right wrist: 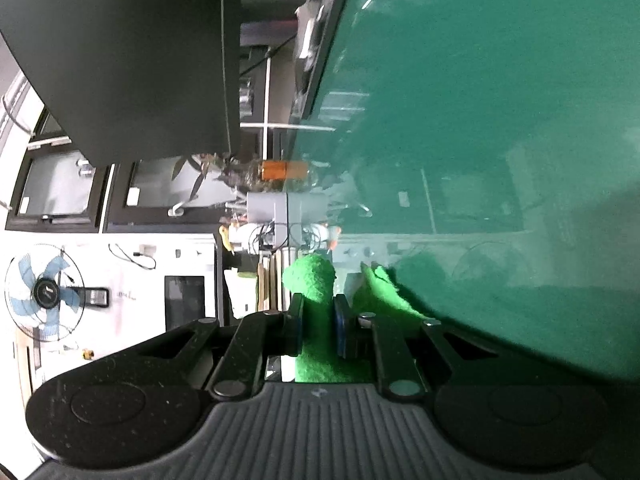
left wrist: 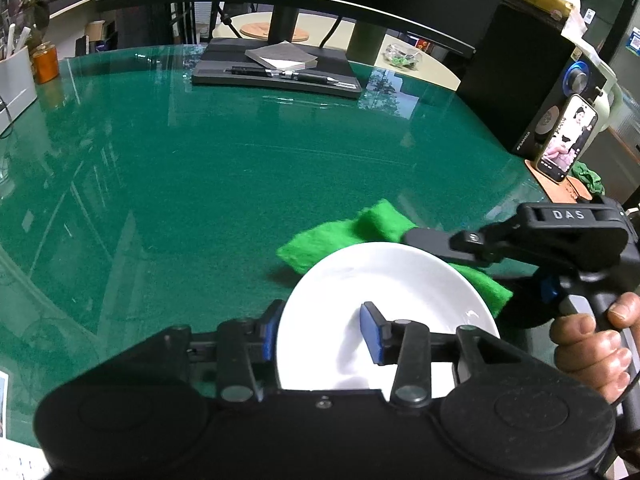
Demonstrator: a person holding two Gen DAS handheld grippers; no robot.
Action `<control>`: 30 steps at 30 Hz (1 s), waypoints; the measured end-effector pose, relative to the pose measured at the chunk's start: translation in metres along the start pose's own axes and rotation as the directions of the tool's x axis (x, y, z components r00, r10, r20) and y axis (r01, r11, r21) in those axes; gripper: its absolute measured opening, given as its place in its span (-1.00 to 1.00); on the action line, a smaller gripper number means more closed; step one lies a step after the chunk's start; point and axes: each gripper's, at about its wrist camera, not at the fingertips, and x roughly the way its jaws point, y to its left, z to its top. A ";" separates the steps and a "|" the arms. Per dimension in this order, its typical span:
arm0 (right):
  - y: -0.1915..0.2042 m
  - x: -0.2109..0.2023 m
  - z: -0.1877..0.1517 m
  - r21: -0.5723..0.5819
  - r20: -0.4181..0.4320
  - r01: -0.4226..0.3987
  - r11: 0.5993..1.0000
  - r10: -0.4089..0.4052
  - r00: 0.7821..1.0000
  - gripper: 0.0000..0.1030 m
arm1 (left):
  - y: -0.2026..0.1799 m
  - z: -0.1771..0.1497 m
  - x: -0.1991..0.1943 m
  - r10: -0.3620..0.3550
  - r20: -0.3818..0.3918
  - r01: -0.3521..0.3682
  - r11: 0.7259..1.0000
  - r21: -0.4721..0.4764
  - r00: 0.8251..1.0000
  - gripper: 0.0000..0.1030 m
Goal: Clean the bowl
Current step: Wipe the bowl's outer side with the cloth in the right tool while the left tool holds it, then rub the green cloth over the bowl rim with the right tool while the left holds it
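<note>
A white bowl sits on the green glass-topped table, right in front of my left gripper. Its jaws straddle the bowl's left rim, one blue pad outside and the other inside, with a gap at the inner pad, so it is open. A green cloth lies behind the bowl's far rim. In the right wrist view the cloth is bunched between the blue pads of my right gripper, which is shut on it. From the left wrist view, the right gripper reaches in from the right, held by a hand.
A monitor foot with a notebook and pens stands at the back. At the right edge, a phone leans on a black speaker. An orange tin and a white box stand far left.
</note>
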 end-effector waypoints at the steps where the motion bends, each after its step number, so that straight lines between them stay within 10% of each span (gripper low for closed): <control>1: 0.001 0.002 0.001 -0.004 -0.001 0.000 1.000 0.000 1.000 -0.69 | 0.000 0.000 0.000 0.000 0.000 0.000 1.000 0.002 1.000 -0.22; 8: 0.015 0.046 0.010 -0.062 -0.060 -0.001 0.998 -0.003 0.998 -0.69 | 0.000 0.000 0.000 -0.008 -0.005 0.008 1.000 0.010 1.000 -0.20; 30: -0.002 -0.028 -0.011 -0.013 0.099 -0.049 0.999 0.050 0.994 -0.69 | 0.002 -0.013 -0.013 0.015 -0.012 -0.016 0.998 -0.055 1.000 -0.22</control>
